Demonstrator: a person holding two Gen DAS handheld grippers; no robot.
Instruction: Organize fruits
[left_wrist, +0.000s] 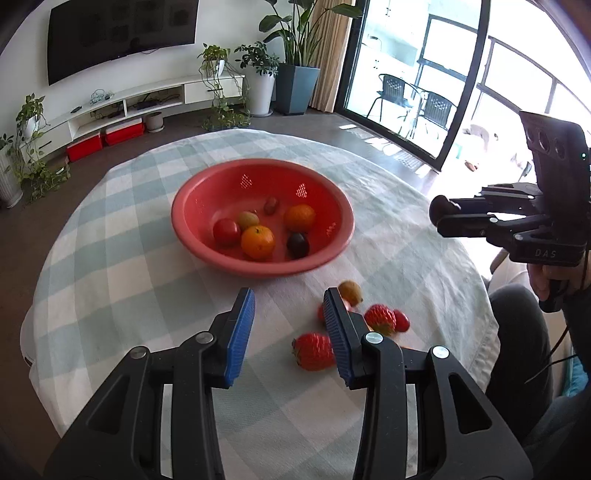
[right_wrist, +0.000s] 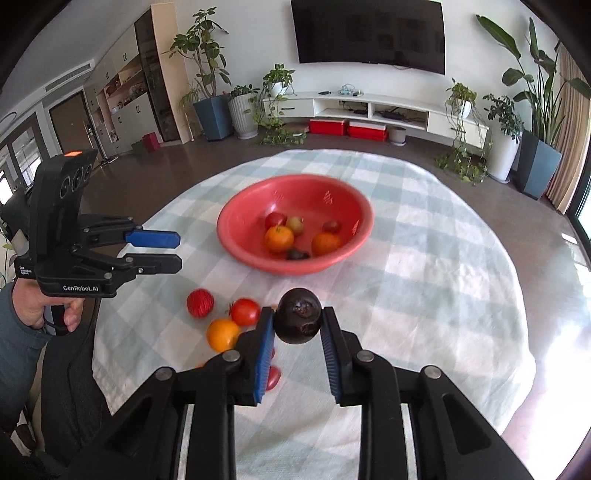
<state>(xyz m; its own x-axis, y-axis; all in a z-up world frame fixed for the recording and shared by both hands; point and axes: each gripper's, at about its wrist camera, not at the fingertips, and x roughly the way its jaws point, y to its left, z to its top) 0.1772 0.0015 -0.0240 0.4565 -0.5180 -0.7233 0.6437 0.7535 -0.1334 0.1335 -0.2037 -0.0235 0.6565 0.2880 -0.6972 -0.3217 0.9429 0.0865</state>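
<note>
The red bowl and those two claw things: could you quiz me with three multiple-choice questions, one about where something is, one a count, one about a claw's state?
1. Where is the dark fruit?
A. in the bowl
B. between the right gripper fingers
C. on the floor

2. How many oranges lie in the red bowl?
A. none
B. two
C. five

3. The left gripper is
A. open and empty
B. shut on a strawberry
C. holding the bowl

Answers: 1 B, both pads press it. 2 B, two orange balls show inside. 3 A, cloth shows between its fingers.
</note>
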